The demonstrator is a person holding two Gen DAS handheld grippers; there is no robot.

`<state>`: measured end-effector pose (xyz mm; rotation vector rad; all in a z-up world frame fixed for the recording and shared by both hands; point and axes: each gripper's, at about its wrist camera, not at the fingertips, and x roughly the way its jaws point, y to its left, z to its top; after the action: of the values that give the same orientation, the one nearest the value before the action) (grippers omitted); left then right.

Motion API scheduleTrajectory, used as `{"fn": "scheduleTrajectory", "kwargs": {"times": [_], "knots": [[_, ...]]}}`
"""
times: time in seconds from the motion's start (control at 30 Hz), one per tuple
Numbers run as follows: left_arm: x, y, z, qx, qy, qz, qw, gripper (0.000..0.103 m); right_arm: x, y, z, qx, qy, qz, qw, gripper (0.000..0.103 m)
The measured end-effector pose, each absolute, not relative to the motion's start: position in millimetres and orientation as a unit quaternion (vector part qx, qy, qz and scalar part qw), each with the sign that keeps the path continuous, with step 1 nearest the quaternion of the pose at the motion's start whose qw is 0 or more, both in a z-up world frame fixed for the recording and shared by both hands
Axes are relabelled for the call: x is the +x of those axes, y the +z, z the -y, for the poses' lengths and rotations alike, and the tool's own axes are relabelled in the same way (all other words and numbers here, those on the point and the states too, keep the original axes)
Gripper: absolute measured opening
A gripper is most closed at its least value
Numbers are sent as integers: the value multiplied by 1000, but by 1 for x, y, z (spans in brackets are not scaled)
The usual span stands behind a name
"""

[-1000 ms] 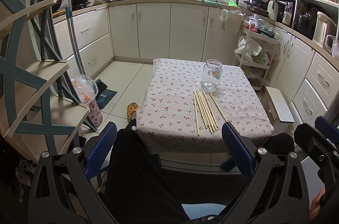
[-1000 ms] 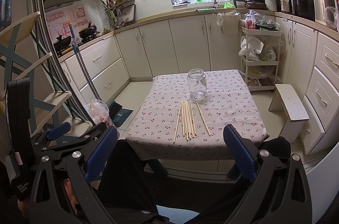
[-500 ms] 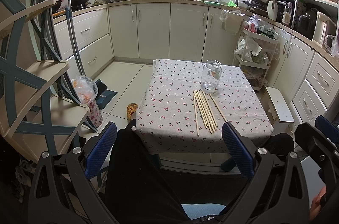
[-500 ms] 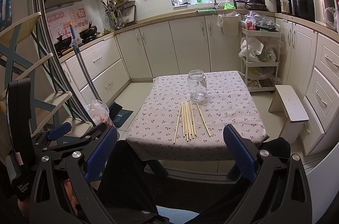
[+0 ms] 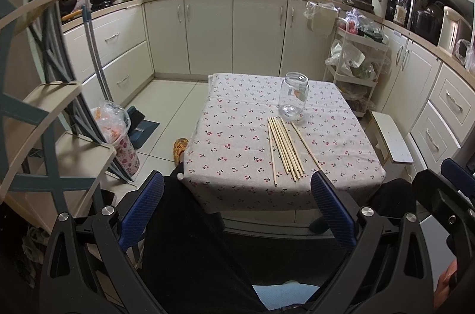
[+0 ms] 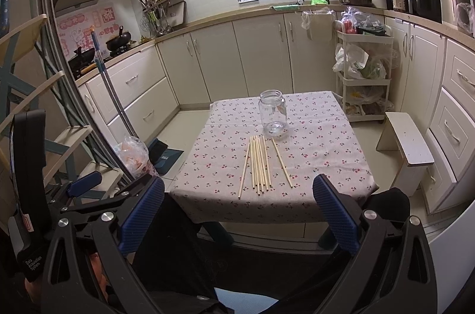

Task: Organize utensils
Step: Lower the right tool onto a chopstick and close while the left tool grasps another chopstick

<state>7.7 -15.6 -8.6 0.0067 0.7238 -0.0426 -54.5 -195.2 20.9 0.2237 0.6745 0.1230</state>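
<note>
Several pale wooden chopsticks (image 5: 284, 149) (image 6: 260, 162) lie side by side on a small table with a cherry-print cloth (image 5: 237, 141) (image 6: 320, 147). One chopstick (image 5: 305, 142) (image 6: 281, 162) lies a little apart on their right. An empty clear glass jar (image 5: 293, 97) (image 6: 272, 112) stands upright just beyond them. My left gripper (image 5: 237, 202) is open and empty, held back from the table's near edge above a person's dark-clothed lap. My right gripper (image 6: 239, 205) is likewise open and empty, short of the table. Each gripper shows at the edge of the other's view.
A wooden shelf unit (image 5: 56, 118) stands close on the left, with a mop (image 5: 95, 46) and a bagged bin (image 5: 118, 132) beside it. A white stool (image 6: 406, 147) and a trolley (image 6: 365, 76) are right of the table. Cabinets line the walls.
</note>
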Motion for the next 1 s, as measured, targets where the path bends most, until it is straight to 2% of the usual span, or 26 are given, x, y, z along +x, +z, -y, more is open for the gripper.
{"fn": "scheduleTrajectory", "kwargs": {"times": [0.27, 0.6, 0.73, 0.83, 1.0], "knots": [[78, -46, 25, -2, -28, -394, 919, 95, 8, -23, 224, 121, 30, -363, 923, 96], [190, -112, 44, -7, -33, -456, 889, 95, 132, -106, 236, 94, 40, -429, 898, 96], [227, -135, 50, -13, -30, -468, 883, 95, 174, -139, 229, 63, 53, -451, 889, 77], [247, -154, 56, -8, -26, -480, 877, 95, 201, -164, 223, 51, 63, -473, 877, 58], [274, -182, 70, 13, -22, -494, 869, 95, 233, -194, 217, 34, 77, -494, 865, 48]]}}
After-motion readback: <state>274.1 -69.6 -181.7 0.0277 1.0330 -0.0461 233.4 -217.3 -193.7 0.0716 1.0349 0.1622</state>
